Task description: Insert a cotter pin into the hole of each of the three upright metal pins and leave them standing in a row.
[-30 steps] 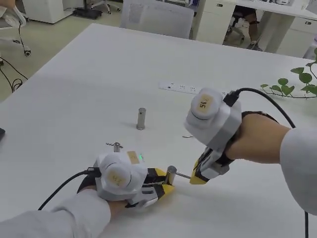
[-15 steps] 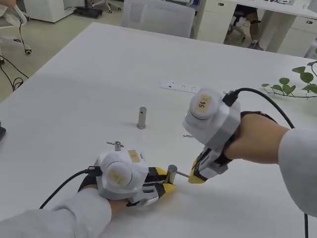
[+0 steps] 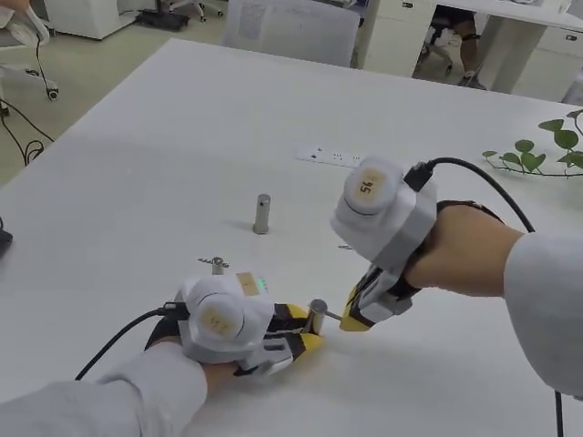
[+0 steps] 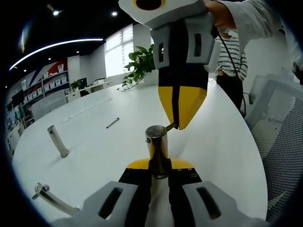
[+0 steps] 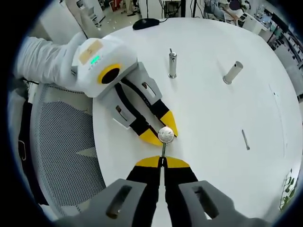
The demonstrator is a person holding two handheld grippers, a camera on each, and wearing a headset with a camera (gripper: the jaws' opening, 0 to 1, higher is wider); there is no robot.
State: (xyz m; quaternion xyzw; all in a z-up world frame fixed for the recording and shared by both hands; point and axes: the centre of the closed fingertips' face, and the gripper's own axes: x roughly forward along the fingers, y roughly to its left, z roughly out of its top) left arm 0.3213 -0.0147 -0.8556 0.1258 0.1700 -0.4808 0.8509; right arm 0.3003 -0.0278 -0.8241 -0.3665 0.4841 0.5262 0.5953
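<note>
Nearest the person, the left gripper (image 3: pixel 303 331) is clenched on a pin (image 3: pixel 316 314) and holds it upright on the white surface (image 3: pixel 164 164), its yellow tips on either side of the lower shaft. Just to the right, the right gripper (image 3: pixel 350 321) is tilted down toward that pin, jaws pressed tight on a cotter pin (image 5: pixel 163 149). The cotter pin's free end meets the pin just below its top; whether it has entered the hole cannot be told.

A little farther off, to the left, a second pin (image 3: pixel 217 266) stands upright with a thin wire crossing its top. Beyond it, a third pin (image 3: pixel 262 214) stands upright and bare, apart from the other two. To its right a loose cotter pin (image 3: pixel 344 247) lies flat on the surface.

Farther back lies a white power strip (image 3: pixel 332 157), and at the far right edge a leafy plant (image 3: pixel 547 150) trails over the surface.
</note>
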